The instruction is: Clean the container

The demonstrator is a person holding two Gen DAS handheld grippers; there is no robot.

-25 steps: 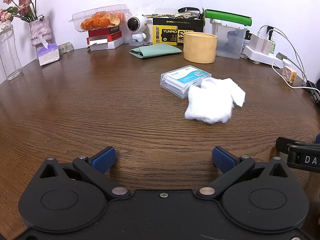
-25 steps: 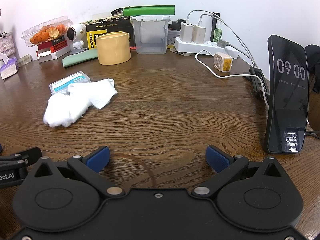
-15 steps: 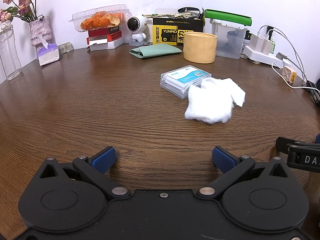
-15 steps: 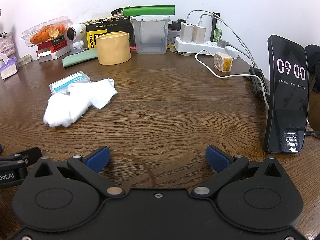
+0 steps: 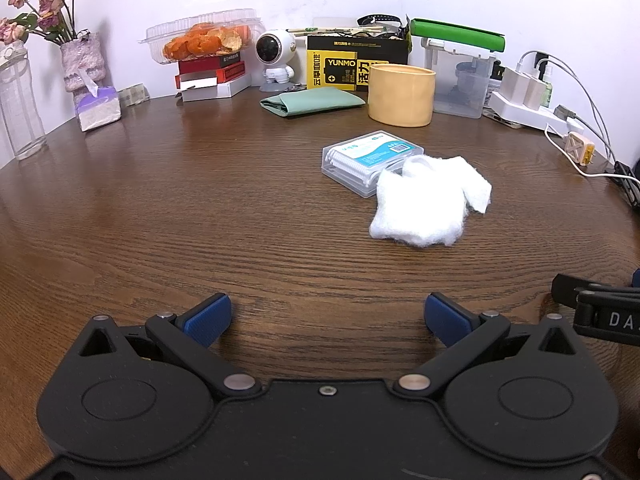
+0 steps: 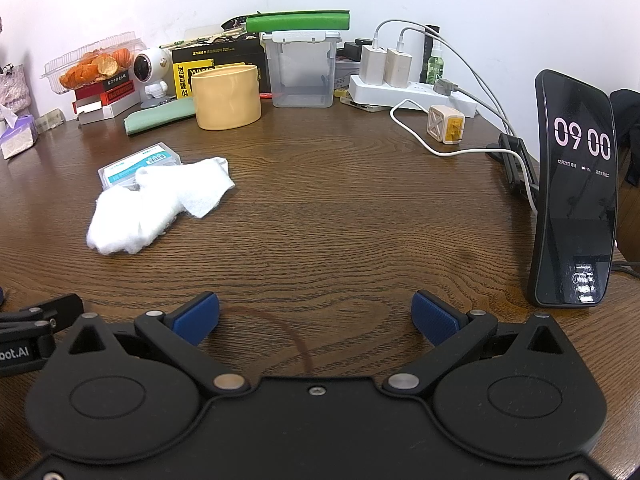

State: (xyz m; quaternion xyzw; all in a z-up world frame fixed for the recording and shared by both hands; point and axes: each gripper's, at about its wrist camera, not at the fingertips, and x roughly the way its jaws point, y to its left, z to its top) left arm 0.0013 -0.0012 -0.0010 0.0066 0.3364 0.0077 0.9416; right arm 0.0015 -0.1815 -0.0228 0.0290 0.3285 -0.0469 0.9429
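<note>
Beside the cloth (image 5: 428, 204), a clear flat container (image 5: 366, 160) sits shut.

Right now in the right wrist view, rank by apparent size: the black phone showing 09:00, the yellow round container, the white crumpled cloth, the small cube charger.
1. Black phone, though it stands nearest.
2-3. White crumpled cloth and yellow round container: too alike to rank.
4. Small cube charger.

Fluffy white cloth (image 5: 424, 208) lies on grained, satin wood table (image 5: 200, 208) (clear plastic box (image 5: 362, 156) beside).
</note>
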